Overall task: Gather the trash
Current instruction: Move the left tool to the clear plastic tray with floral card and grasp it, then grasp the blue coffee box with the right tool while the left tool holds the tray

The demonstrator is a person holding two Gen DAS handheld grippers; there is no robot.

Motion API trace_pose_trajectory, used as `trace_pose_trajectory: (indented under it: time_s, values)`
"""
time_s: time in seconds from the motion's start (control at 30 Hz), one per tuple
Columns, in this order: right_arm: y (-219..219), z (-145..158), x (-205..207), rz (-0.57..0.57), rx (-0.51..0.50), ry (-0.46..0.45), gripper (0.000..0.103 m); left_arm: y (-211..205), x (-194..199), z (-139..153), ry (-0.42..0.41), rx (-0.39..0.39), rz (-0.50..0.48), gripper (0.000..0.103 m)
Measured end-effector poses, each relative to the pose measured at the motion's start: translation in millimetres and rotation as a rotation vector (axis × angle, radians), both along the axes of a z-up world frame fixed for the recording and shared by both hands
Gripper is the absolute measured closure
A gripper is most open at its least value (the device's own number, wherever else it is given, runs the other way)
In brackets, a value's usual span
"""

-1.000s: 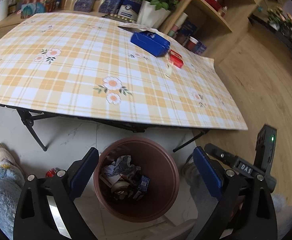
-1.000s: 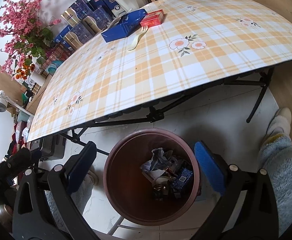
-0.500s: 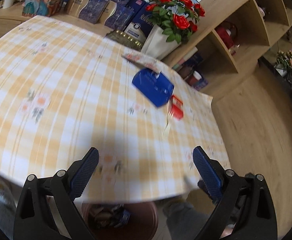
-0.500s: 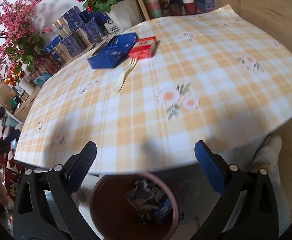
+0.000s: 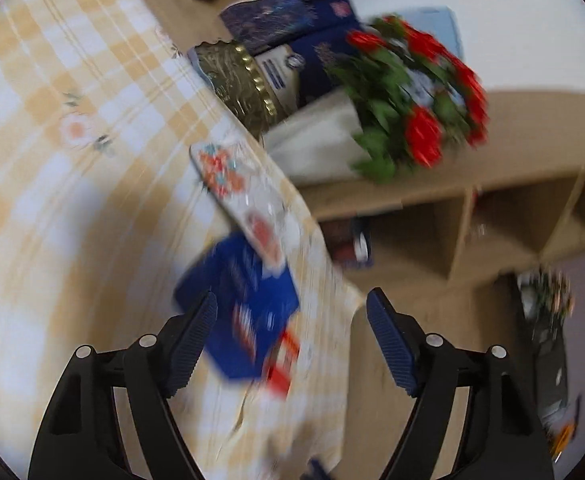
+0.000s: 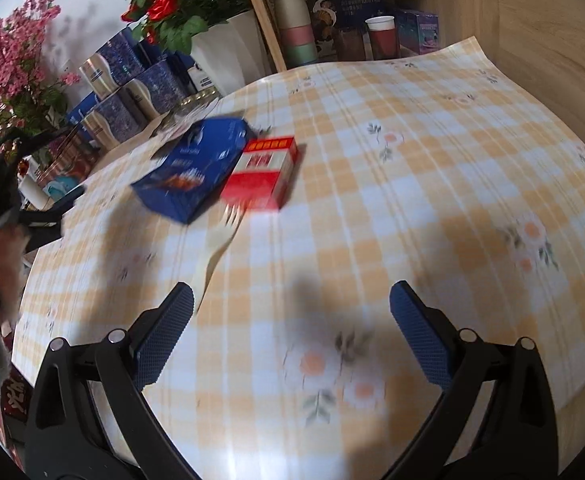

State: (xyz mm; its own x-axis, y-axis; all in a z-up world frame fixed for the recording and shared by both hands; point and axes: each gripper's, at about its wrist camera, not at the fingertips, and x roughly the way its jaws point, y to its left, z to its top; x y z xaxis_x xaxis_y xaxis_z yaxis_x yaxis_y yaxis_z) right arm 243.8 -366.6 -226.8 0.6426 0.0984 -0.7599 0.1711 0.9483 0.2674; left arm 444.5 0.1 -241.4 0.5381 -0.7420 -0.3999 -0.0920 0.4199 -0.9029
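A blue box (image 6: 196,168) lies on the checked table (image 6: 412,208) with a red box (image 6: 262,176) touching its right side and a pale plastic fork (image 6: 216,248) in front of them. My right gripper (image 6: 292,328) is open and empty, above the table short of the fork. In the blurred left wrist view the blue box (image 5: 240,304) and red box (image 5: 282,364) lie just ahead of my open, empty left gripper (image 5: 292,328). A flat printed wrapper (image 5: 244,204) lies beyond the blue box. My left gripper also shows in the right wrist view (image 6: 44,216), held by a hand.
A white pot of red roses (image 6: 228,52), blue and gold gift boxes (image 6: 132,92) and pink blossoms (image 6: 16,64) stand behind the table. A wooden shelf holds stacked paper cups (image 6: 296,20). The table's right edge drops to a wooden floor (image 5: 452,360).
Both grippers have risen from the brown trash bin under the table and moved in over the tabletop toward the boxes. The bin has left both views. Both stay open.
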Motion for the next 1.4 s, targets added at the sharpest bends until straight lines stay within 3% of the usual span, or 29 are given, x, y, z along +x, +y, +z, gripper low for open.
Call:
trace_pose_trajectory:
  time_s: [0.13,0.2,0.3,0.4,0.5,0.67,0.7,0.77,0.8,0.83,0.93,1.17,1.23,1.3,1.4]
  values:
    - [-13.5,-2.8,18.2,-0.020,0.015,-0.003,0.006,-16.3,58.9,-28.2,0.078,0.028,0.016,0.030]
    - [-19.3,-5.1,22.3,-0.026,0.019,-0.002,0.006,-19.3,75.5,-41.0,0.107,-0.009,0.025,0.030]
    - [-26.9,-9.5,26.8,-0.033,0.027,0.004,0.006,-21.0,93.6,-67.7,0.179,-0.130,0.059,0.030]
    - [-30.7,-11.7,29.3,-0.037,0.034,0.005,0.006,-25.1,102.5,-75.1,0.198,-0.144,0.081,0.032]
    - [-33.1,-13.1,32.8,-0.040,0.040,0.006,0.006,-36.6,114.3,-71.6,0.191,-0.110,0.054,0.032]
    - [-36.1,-15.7,36.9,-0.044,0.040,0.009,0.006,-56.1,127.7,-62.1,0.198,0.088,0.035,0.039]
    - [-36.4,-16.4,37.3,-0.045,0.040,0.011,0.006,-59.9,129.9,-59.8,0.194,0.126,0.034,0.042]
    - [-36.7,-18.4,37.7,-0.046,0.040,0.020,0.006,-66.2,133.8,-58.0,0.204,0.200,0.018,0.061]
    - [-36.6,-19.3,37.7,-0.046,0.042,0.024,0.006,-65.2,132.6,-60.4,0.202,0.190,0.014,0.072]
    - [-35.9,-19.8,38.0,-0.042,0.043,0.027,0.006,-62.0,131.1,-59.5,0.183,0.153,0.024,0.082]
    - [-28.8,-19.3,42.2,-0.003,0.030,0.031,0.006,-55.9,128.0,-39.4,0.081,0.159,0.000,0.089]
    - [22.7,-6.8,73.8,0.220,-0.076,0.013,0.006,-22.3,88.1,30.4,-0.132,0.196,-0.064,0.090]
    - [37.4,-3.5,81.0,0.272,-0.028,-0.003,0.006,-11.5,72.7,46.1,-0.178,0.206,-0.080,0.090]
    - [46.0,-3.3,88.5,0.293,0.056,-0.010,0.007,-2.9,54.2,60.9,-0.229,0.290,-0.113,0.090]
    - [54.3,-11.2,103.5,0.280,0.204,0.009,0.018,2.0,33.8,67.3,-0.265,0.442,-0.169,0.090]
